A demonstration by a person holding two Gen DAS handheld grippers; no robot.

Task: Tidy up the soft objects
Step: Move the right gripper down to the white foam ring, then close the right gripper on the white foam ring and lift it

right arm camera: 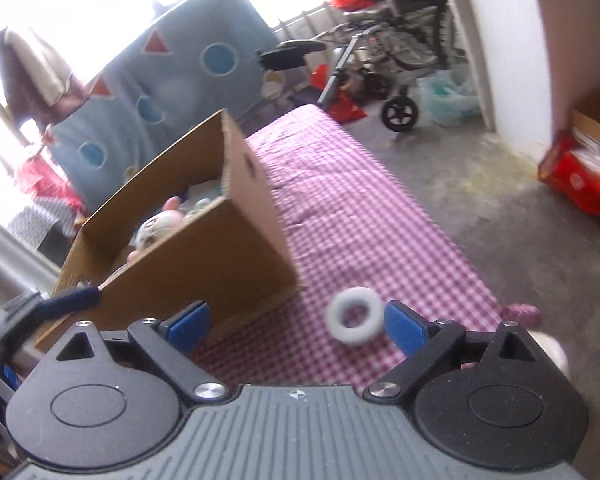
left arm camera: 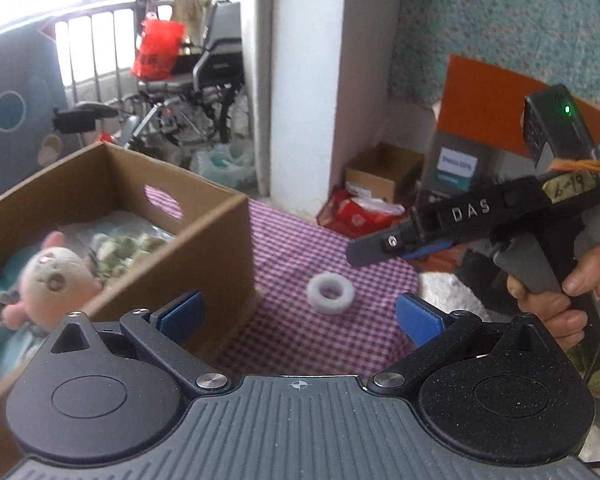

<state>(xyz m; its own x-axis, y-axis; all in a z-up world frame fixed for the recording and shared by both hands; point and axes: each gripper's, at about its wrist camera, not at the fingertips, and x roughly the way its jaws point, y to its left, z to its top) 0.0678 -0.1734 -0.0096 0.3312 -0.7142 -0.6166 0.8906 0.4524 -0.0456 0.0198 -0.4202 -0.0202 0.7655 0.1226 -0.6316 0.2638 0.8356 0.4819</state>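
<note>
A white foam ring [left arm camera: 331,294] lies on the purple checked cloth [left arm camera: 300,340], just right of an open cardboard box [left arm camera: 204,248]. The box holds a pink plush toy [left arm camera: 52,280] and other soft things. My left gripper [left arm camera: 300,312] is open and empty, above the cloth near the box's corner. My right gripper [right arm camera: 296,324] is open and empty, above the cloth; the ring [right arm camera: 355,316] lies just inside its right finger [right arm camera: 404,326]. The box [right arm camera: 204,252] is at its left. The right gripper also shows in the left wrist view [left arm camera: 364,250], above and right of the ring.
A white pillar [left arm camera: 304,80] stands behind the cloth. Cardboard and red boxes [left arm camera: 380,192] lie on the floor at the right. A wheelchair [left arm camera: 188,92] and a blue patterned cushion [right arm camera: 160,92] stand at the back. The cloth's edge [right arm camera: 480,280] drops to bare floor.
</note>
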